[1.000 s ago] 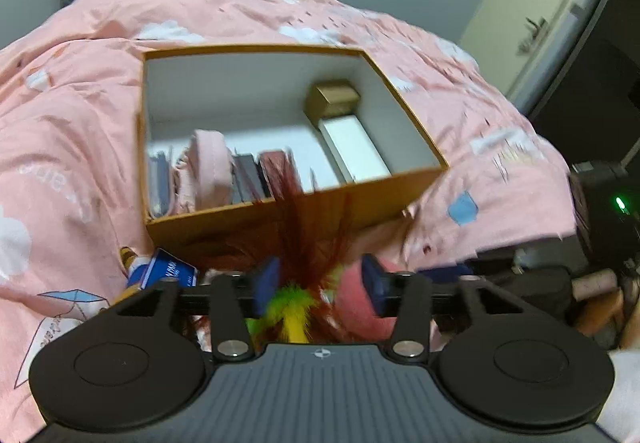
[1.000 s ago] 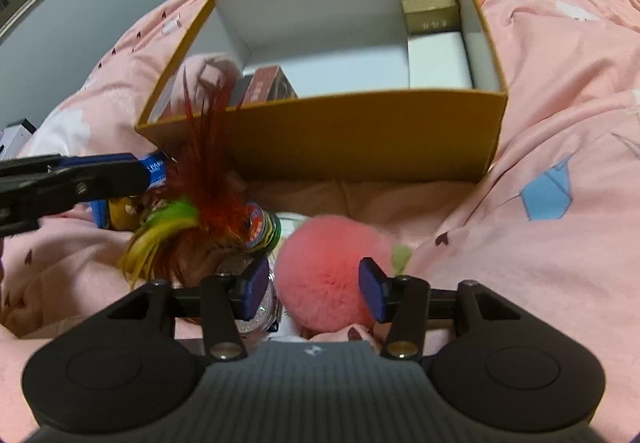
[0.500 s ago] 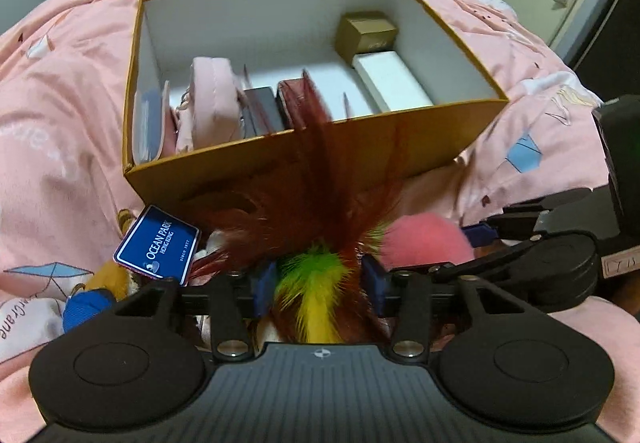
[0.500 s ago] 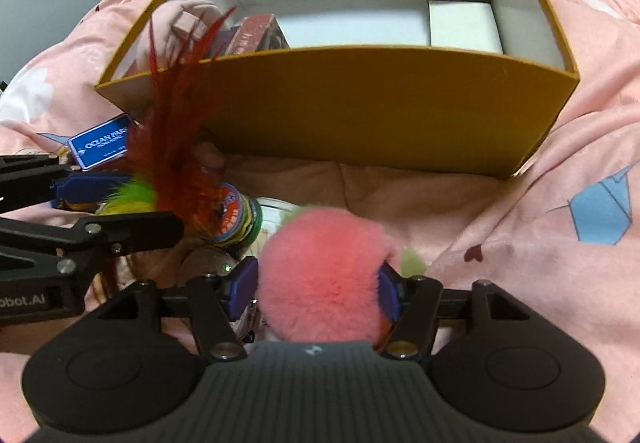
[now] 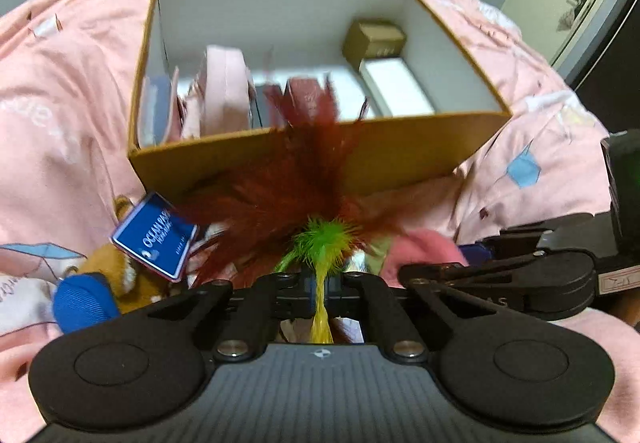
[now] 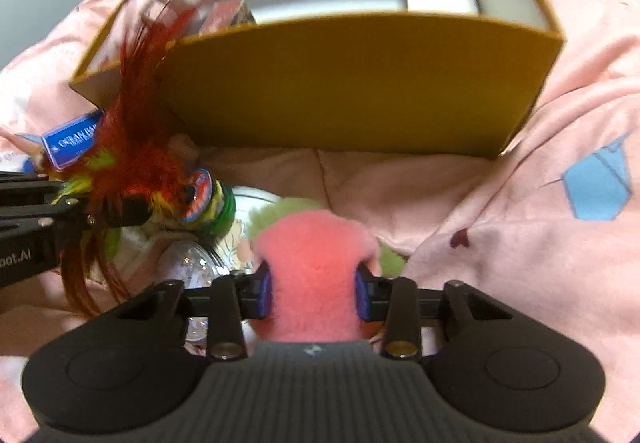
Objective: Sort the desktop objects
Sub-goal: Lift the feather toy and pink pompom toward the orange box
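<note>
A feather toy [image 5: 296, 179] with dark red plumes and a green-yellow tuft lies in front of the mustard cardboard box [image 5: 400, 159]. My left gripper [image 5: 320, 285] is shut on its yellow-green tuft, and the plumes fan up over the box's front wall. In the right wrist view the same feather toy [image 6: 140, 159] sits at the left, pinched by the left gripper [image 6: 120, 211]. A fluffy pink pompom [image 6: 316, 247] sits between the blue pads [image 6: 264, 291] of my right gripper [image 6: 314, 293]. Those jaws are closing, and they squeeze the pompom's sides.
The box [image 6: 360, 83] holds a pink pouch [image 5: 224, 91], dark books, a gold box [image 5: 376, 39] and a white box [image 5: 396, 87]. A blue tag [image 5: 156, 239], a brown plush [image 5: 108, 275], a clear glittery ball [image 6: 188, 263] and a round tin [image 6: 200, 195] lie on the pink bedspread [image 6: 520, 263].
Both grippers have sunk toward the pile. The left jaws have closed on the feather toy's tuft. The right jaws came around the pompom and narrowed onto it.
</note>
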The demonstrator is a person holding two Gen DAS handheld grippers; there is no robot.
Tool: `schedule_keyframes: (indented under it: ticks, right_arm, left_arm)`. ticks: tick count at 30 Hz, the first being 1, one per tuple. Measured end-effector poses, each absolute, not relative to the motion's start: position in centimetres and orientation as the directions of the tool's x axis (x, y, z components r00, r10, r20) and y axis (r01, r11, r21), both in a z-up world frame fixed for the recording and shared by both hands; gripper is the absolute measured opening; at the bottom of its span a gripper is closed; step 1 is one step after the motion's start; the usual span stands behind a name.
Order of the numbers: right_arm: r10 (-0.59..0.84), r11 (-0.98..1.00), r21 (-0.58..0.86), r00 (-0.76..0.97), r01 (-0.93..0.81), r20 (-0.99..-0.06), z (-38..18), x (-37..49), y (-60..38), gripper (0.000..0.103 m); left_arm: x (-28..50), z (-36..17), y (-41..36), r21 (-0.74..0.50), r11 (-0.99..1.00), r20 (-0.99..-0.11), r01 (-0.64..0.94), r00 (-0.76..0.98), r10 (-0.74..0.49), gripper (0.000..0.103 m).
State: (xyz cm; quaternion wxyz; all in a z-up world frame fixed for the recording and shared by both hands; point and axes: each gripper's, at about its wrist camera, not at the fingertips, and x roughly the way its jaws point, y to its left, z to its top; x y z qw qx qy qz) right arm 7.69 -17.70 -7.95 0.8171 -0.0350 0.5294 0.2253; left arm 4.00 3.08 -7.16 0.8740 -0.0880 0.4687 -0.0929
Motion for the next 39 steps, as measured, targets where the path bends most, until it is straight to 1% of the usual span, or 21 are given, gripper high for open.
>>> schedule_keyframes:
  ticks: [1,2,3,11,16,21,25,31,39]
  right_arm:
    - [0.339,0.896,0.188,0.346,-0.403,-0.875,-7.6,7.5,-17.9,0.033]
    - [0.345,0.896,0.192,0.355,-0.400,-0.869,-7.1,7.4,-18.1,0.017]
    - [0.350,0.897,0.197,0.363,-0.395,-0.864,-6.7,7.2,-18.3,0.004]
    - [0.368,0.894,0.210,0.378,-0.396,-0.850,-5.6,7.2,-18.4,0.002]
    - [0.378,0.886,0.187,0.429,-0.424,-0.820,-3.5,6.9,-18.6,0.001]
    - [0.407,0.878,0.199,0.460,-0.436,-0.789,-1.1,6.0,-19.2,0.001]
    - [0.438,0.870,0.219,0.489,-0.442,-0.754,1.1,6.2,-19.7,0.001]
    - [0.454,0.871,0.203,0.577,-0.447,-0.678,5.0,6.4,-20.6,0.000]
    - [0.405,0.907,0.153,0.711,-0.393,-0.575,8.7,7.9,-22.8,0.000]
  left_arm:
    - [3.9,-6.9,3.1,-0.243,0.966,-0.796,0.083,0.552,-0.248,0.002]
    - [3.8,-6.7,3.1,-0.244,0.966,-0.792,0.085,0.557,-0.249,0.002]
    - [3.7,-6.4,3.1,-0.244,0.966,-0.787,0.088,0.564,-0.250,0.002]
    - [3.1,-4.1,3.3,-0.239,0.966,-0.746,0.101,0.617,-0.249,0.002]
    - [2.7,-2.5,3.3,-0.235,0.965,-0.715,0.115,0.652,-0.252,0.002]
    - [2.4,-1.0,3.1,-0.228,0.964,-0.689,0.135,0.678,-0.257,0.002]
    - [2.2,0.6,3.2,-0.233,0.962,-0.660,0.143,0.703,-0.265,0.002]
    - [3.0,3.0,2.7,-0.227,0.955,-0.619,0.191,0.729,-0.292,0.002]
    - [6.7,4.6,1.2,-0.235,0.939,-0.578,0.249,0.741,-0.341,0.002]
